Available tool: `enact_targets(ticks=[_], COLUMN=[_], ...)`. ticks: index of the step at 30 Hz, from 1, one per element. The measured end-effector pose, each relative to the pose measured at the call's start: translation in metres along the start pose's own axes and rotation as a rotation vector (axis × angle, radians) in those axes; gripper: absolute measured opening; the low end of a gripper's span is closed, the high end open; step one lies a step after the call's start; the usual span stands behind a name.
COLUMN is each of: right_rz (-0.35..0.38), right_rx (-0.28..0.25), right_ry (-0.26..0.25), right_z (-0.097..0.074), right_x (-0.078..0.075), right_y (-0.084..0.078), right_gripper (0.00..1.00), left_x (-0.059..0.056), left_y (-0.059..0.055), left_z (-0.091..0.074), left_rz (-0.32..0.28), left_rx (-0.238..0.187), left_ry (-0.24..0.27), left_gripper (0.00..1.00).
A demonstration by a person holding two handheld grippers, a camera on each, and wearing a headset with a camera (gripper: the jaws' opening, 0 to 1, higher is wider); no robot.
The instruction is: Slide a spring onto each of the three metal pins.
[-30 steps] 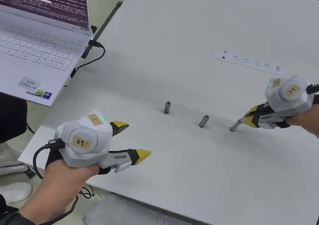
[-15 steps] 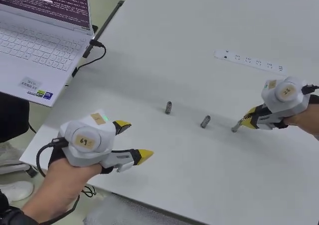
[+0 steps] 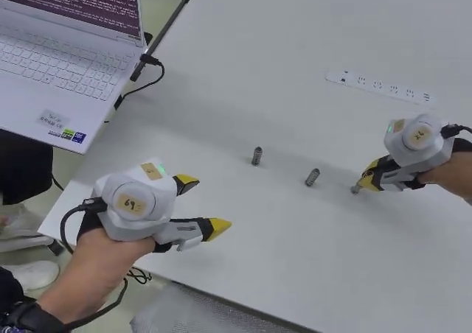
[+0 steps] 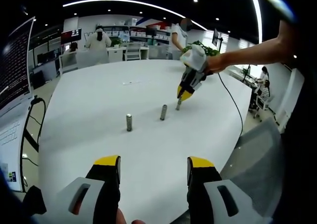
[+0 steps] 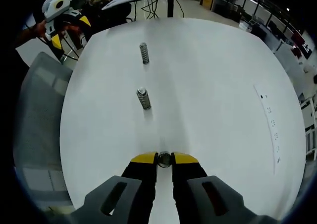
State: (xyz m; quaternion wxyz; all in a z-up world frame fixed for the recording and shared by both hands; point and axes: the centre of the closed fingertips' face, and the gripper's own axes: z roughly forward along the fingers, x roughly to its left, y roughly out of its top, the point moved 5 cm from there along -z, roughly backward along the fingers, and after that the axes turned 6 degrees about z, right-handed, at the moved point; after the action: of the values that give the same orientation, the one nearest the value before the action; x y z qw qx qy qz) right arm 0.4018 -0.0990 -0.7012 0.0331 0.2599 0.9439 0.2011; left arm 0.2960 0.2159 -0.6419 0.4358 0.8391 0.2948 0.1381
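Three short metal pins stand in a row on the white table (image 3: 295,53). The left pin (image 3: 257,155) and the middle pin (image 3: 313,177) each carry a spring. My right gripper (image 3: 365,183) is shut on a spring (image 5: 164,159) at the third pin (image 3: 355,189), whose round end shows between the yellow tips. From there the middle pin (image 5: 143,99) and far pin (image 5: 144,53) line up ahead. My left gripper (image 3: 205,202) hovers open near the table's front edge, nothing between its fingers (image 4: 200,162). It faces the pins (image 4: 129,122) (image 4: 163,112) and the right gripper (image 4: 185,91).
An open laptop (image 3: 59,60) sits at the far left with a cable (image 3: 147,79) running off its side. A white power strip (image 3: 380,88) lies at the back right. The table's front edge (image 3: 221,292) runs close below the left gripper.
The right gripper has slid down along the third pin with the spring, so less of the pin sticks out past its tips. The left gripper has stayed open in place.
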Motion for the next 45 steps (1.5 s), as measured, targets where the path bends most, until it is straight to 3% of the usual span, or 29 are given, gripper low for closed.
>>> enact_targets(ticks=[17,31,39,45], right_rz=[-0.012,0.032,0.123,0.175], right_rx=[0.040,0.020,-0.059,-0.121], right_ry=[0.007,-0.033,-0.078,-0.092], right_z=[0.014,0.001,-0.011,-0.016], right_x=[0.000,0.002,0.013,0.022], right_y=[-0.009,-0.018,-0.030,-0.036], right_gripper=[0.09,0.19,0.22,0.23], left_x=[0.003,0.001,-0.002,-0.010], left_y=[0.000,0.005,0.011,0.008], left_z=[0.000,0.004,0.003,0.001], left_rz=[0.004,0.017,0.019,0.023], left_rx=[0.011,0.005,-0.008,-0.007], left_ry=[0.007,-0.001,0.000,-0.008], left_gripper=[0.49,0.49,0.49,0.49])
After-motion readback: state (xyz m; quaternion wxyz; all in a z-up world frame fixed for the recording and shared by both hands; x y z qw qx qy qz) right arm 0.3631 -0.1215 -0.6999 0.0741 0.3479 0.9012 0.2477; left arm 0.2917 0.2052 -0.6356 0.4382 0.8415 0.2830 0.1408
